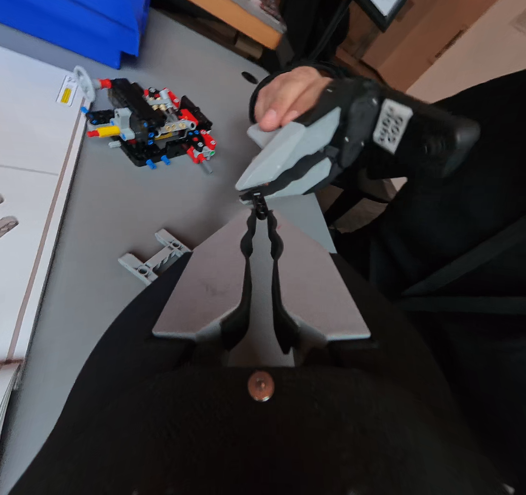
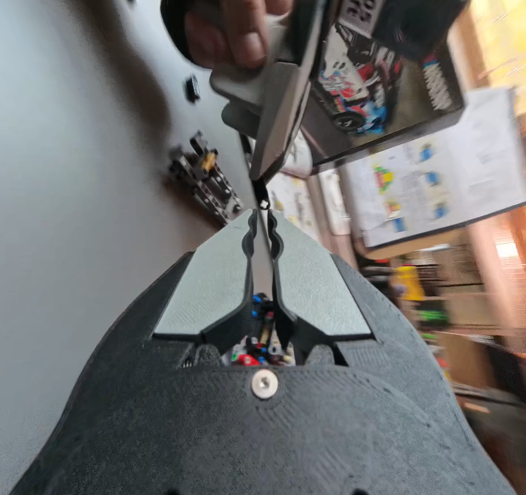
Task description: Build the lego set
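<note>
While both claws meet in the air over the edge of the grey surface (image 1: 128, 211), I see a small black piece (image 1: 260, 205) exactly between them. My left claw (image 1: 261, 217) is narrow and its tips are closed on the lower end of this piece. In the right wrist view the same piece comes out from the tip of the left claw. My right claw (image 2: 262, 212) is also narrow, with only a thin gap between its fingers. The piece ends just at its tips, and I cannot tell if it pinches the piece or only touches it. A right hand (image 1: 287, 97) holds the right claw from the side.

On the surface, well apart from the claws, lies the partly built model (image 1: 150, 123), black with red, blue, yellow and grey parts. Nearer to my left claw lies a grey frame part (image 1: 155, 256), partly hidden behind the claw. A white booklet (image 1: 28, 140) lies at the left, and blue bins (image 1: 74, 12) stand behind the model. A box with a car picture (image 2: 384, 83) shows in the right wrist view, blurred.
</note>
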`<action>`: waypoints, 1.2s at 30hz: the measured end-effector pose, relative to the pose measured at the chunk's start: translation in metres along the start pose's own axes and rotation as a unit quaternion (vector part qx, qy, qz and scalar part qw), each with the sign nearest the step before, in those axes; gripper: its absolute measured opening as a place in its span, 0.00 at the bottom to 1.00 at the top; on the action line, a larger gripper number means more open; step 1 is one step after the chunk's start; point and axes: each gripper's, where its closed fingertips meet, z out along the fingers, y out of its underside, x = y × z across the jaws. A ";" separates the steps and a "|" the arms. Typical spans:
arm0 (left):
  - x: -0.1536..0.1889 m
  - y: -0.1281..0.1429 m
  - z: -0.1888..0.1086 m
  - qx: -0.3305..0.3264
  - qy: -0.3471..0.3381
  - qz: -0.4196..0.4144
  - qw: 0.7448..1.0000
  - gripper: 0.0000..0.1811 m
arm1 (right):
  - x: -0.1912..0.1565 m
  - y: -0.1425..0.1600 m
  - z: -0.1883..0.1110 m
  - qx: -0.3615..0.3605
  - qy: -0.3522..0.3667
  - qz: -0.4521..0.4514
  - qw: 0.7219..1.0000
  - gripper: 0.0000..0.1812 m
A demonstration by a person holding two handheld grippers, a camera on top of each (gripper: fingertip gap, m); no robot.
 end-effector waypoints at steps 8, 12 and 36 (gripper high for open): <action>0.033 -0.025 -0.014 0.102 0.105 0.048 0.988 0.03 | 0.026 -0.038 -0.034 0.204 -0.161 0.352 0.899 0.08; 0.039 -0.033 -0.018 0.130 0.116 0.059 0.983 0.03 | 0.024 -0.046 -0.035 0.222 -0.186 0.384 0.877 0.08; 0.023 -0.021 -0.003 0.094 0.037 0.076 0.992 0.02 | 0.024 -0.045 -0.019 0.210 -0.191 0.457 0.843 0.02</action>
